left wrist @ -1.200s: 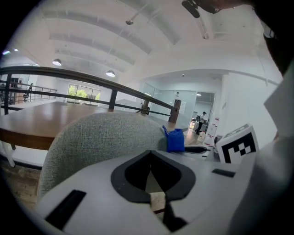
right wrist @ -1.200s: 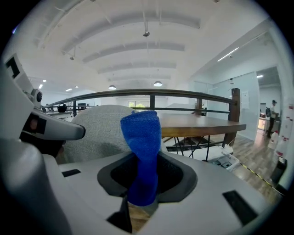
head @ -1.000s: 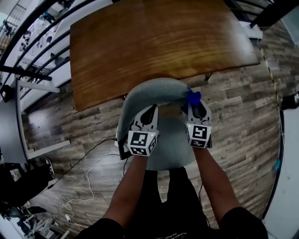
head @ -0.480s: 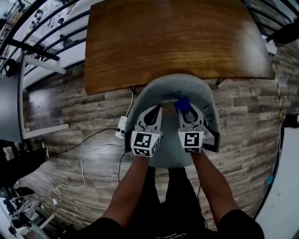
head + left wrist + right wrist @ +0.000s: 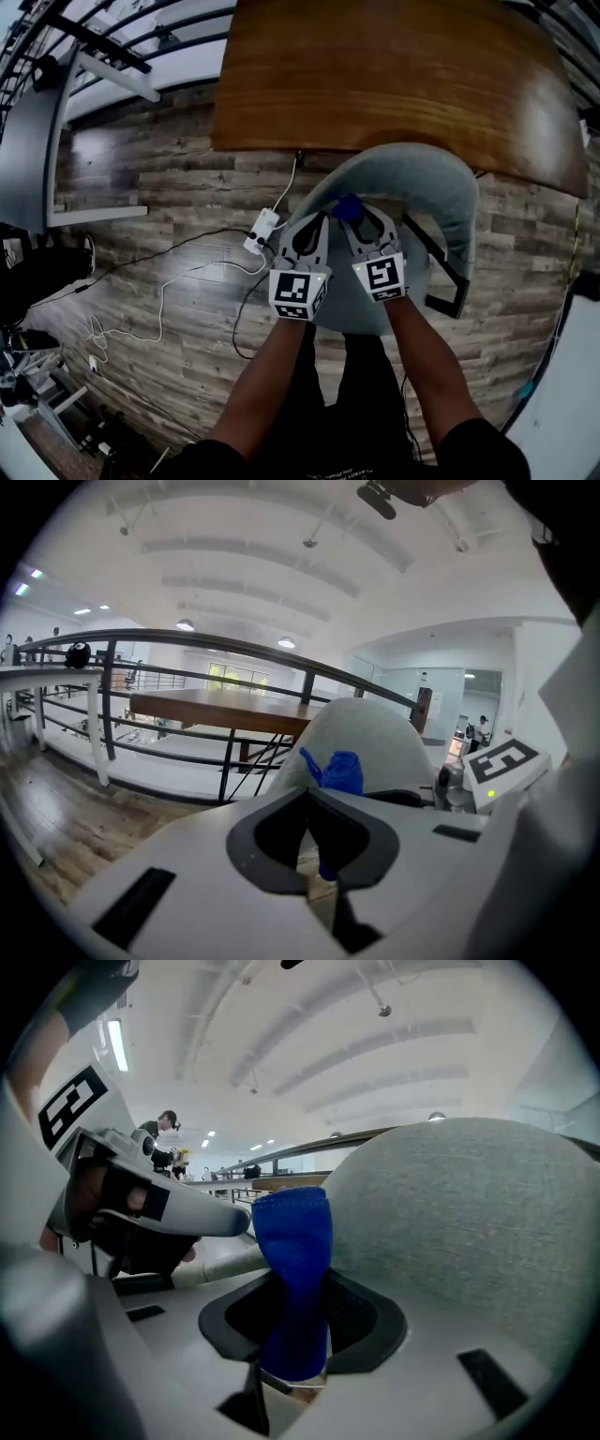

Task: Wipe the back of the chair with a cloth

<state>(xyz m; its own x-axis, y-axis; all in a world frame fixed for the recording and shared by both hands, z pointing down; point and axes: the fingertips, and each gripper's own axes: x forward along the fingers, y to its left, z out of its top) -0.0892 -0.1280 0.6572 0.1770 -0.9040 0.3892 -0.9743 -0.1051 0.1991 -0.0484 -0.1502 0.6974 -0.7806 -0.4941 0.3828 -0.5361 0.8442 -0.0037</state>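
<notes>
The grey upholstered chair's curved back (image 5: 412,167) is in front of me in the head view. My right gripper (image 5: 360,216) is shut on a blue cloth (image 5: 347,206), which sticks up from its jaws and lies against the left part of the back's inner face. In the right gripper view the blue cloth (image 5: 294,1260) stands beside the grey chair back (image 5: 478,1222). My left gripper (image 5: 314,223) is close on the left, shut and holding nothing. From the left gripper view the cloth (image 5: 339,771) shows in front of the chair back (image 5: 375,735).
A brown wooden table (image 5: 403,75) stands just beyond the chair. A white power strip (image 5: 263,230) with cables lies on the wood floor to the left. A black frame (image 5: 442,281) juts out at the seat's right. Railings (image 5: 187,649) run beyond the table.
The right gripper has carried the cloth leftward along the chair back, from its right end past the middle to the left part. The left gripper moved along beside it.
</notes>
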